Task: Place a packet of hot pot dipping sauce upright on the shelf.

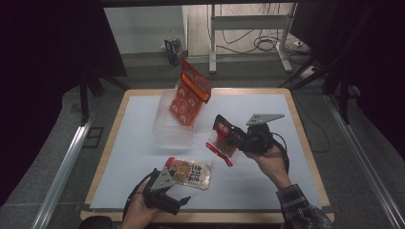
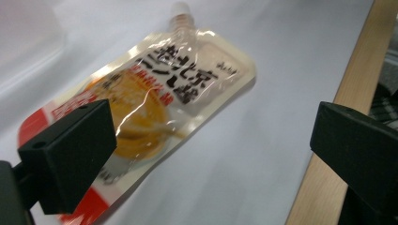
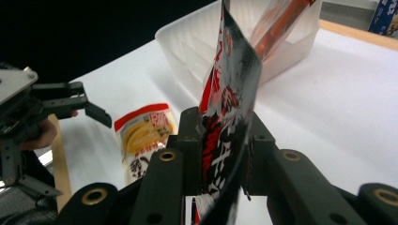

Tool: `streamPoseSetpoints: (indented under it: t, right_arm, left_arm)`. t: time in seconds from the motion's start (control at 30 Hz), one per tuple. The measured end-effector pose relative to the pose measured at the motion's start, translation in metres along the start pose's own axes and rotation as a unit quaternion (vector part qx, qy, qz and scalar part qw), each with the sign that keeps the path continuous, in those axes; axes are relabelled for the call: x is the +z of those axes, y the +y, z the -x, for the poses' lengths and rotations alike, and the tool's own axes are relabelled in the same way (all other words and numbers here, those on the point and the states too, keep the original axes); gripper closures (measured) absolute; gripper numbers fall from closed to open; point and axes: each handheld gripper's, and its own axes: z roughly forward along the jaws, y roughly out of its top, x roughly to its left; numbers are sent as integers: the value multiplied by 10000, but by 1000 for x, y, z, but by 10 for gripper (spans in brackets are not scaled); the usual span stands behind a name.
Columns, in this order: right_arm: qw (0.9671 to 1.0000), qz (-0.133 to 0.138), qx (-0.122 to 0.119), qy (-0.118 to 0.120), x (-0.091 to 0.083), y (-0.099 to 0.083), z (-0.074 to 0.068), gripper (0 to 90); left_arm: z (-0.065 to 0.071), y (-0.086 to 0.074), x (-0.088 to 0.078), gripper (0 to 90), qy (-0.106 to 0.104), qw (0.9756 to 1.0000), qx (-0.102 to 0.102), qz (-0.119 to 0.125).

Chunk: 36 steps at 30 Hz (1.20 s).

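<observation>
Left gripper: at the table's near edge, jaws wide apart, nothing between them. Yellow pouch: flat on the table just beyond it, untouched. Right gripper: clamped on a red-black packet, held above the table. Farther back, a clear bin holds an upright orange packet.

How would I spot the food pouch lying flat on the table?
On the white table, look near the front edge, just ahead of the open left hand-held gripper. The cream pouch lies flat there, unheld, showing yellow food and bold black lettering; its neighbours are red.
</observation>
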Motion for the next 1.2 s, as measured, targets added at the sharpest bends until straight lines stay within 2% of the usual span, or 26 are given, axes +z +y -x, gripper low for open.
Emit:
streamPoseSetpoints:
  t: [0.03, 0.1, 0.23, 0.47, 0.7, 1.2]
  right_arm:
    - [10000, 29, -25, 16, 3, 4, 2, 726]
    - [10000, 42, -38, 11, 6, 9, 4, 726]
    - [9999, 67, -122, 5, 12, 19, 7, 726]
    - [9998, 51, -211, -34, 24, 32, 15, 726]
    - [9997, -62, -254, 9, 45, 45, 23, 726]
    - [9975, -452, -537, 45, 85, 62, 27, 725]
  left_arm:
    - [0, -2, -2, 9, 76, 9999, 83, -17]
    - [-1, -4, -5, 9, 117, 9999, 117, 41]
    - [-2, -6, -10, 9, 165, 9997, 118, 114]
    - [-7, -12, -17, 9, 285, 9995, -8, 138]
    - [-10, -16, -22, 9, 373, 9993, -5, 100]
    - [-9, -16, -22, 9, 415, 9991, 25, 37]
